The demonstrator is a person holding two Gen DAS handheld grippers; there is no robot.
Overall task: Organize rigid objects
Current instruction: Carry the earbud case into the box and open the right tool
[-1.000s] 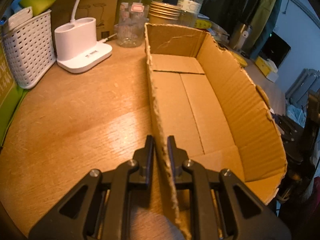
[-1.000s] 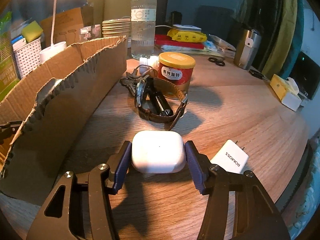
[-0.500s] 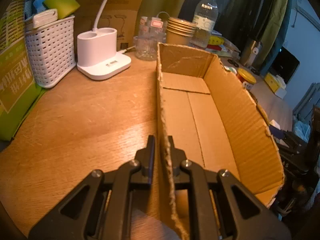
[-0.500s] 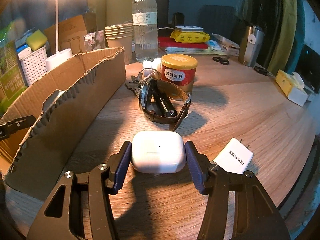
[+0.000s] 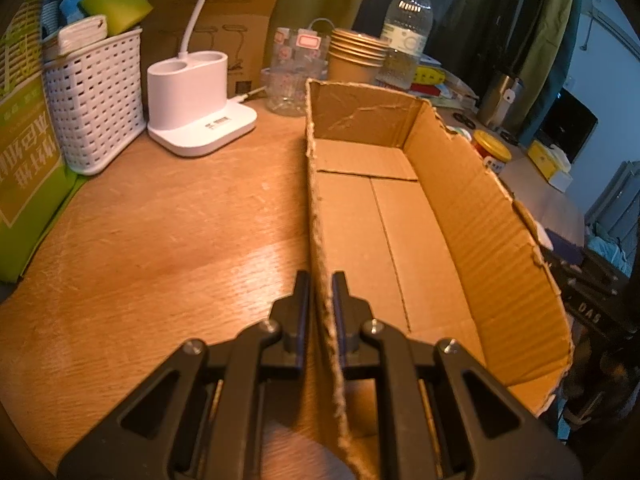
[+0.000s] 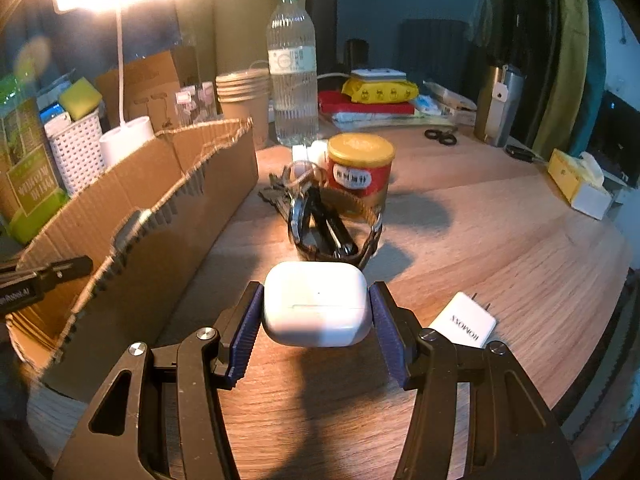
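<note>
Left wrist view alone showed the left gripper (image 5: 320, 276) clamped on the cardboard box (image 5: 480, 220) wall; right gripper (image 6: 316, 300) pinched the white earbud case (image 6: 316, 304), charger (image 6: 464, 320) partly hidden.

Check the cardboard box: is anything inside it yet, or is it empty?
Empty as far as visible: the cardboard box shows only bare floor flaps in the left wrist view.

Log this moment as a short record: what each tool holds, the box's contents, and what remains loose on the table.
left tool: shut on the near side wall of the open brown cardboard box
right tool: shut on the white rounded earbud case, lifted off the wooden table
box contents: nothing visible inside
loose items: white wall charger, brown-strap wristwatch, red tin with yellow lid
</note>
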